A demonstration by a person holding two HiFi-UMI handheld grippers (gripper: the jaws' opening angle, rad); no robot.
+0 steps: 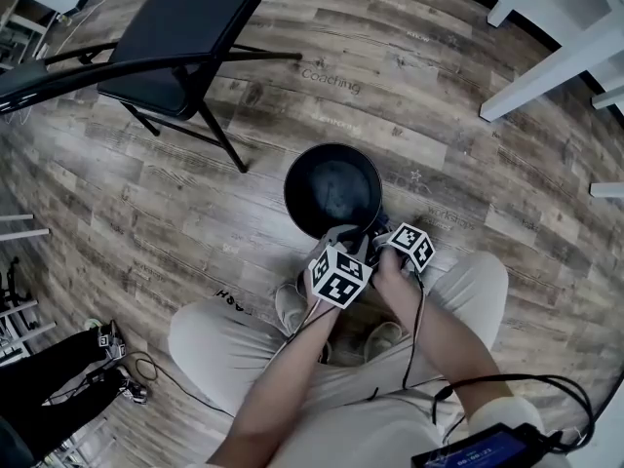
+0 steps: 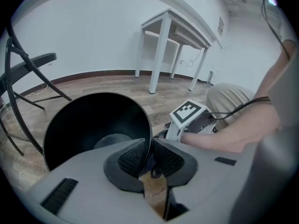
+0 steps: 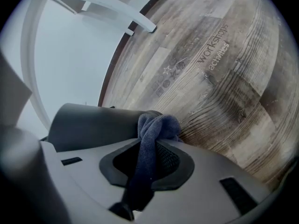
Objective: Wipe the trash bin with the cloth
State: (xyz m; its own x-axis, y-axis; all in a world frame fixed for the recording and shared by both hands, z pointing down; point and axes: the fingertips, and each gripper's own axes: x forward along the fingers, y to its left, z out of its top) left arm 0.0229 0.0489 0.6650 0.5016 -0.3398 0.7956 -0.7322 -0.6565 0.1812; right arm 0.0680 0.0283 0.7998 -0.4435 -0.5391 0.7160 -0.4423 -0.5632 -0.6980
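Underfoot, a wood-plank floor point(image 1: 468, 193) fills the room, with printed words on a few boards. A black folding chair point(image 1: 180, 27) stands well apart at the upper left of the head view. White table point(image 1: 546, 71) legs show at the far right. Neither plays any part in the work.

The person is low down in light trousers point(image 1: 224, 349), with the job drawn in between the shoes point(image 1: 290, 307). My guess is that this lets both arms reach it without stretching.

The bin point(image 1: 333, 191) is round and black and sits on the floor just ahead of the shoes. Its mouth opens toward the head camera, and the inside looks bare.

The left claw point(image 2: 149, 155) is set narrow, pinching the bin's near rim. One pad is inside the wall and one outside. It reads as an anchor: a light bin would slide or spin under rubbing, and a clamp on the rim stops that.

The right claw point(image 3: 152, 157) is closed on the cloth point(image 3: 156, 127). The cloth is dark blue, and a bunched fold pokes out past the pads. That wad sits at the bin's outer wall, on the side away from the left claw. It is touching or very nearly so; I cannot tell which.

Leaving the wad proud of the tips probably puts fabric against the bin, not hard plastic. I judge the step to be a wipe of the outside wall, either just starting or under way. The main risk is the wad slipping back between the pads under pressure.
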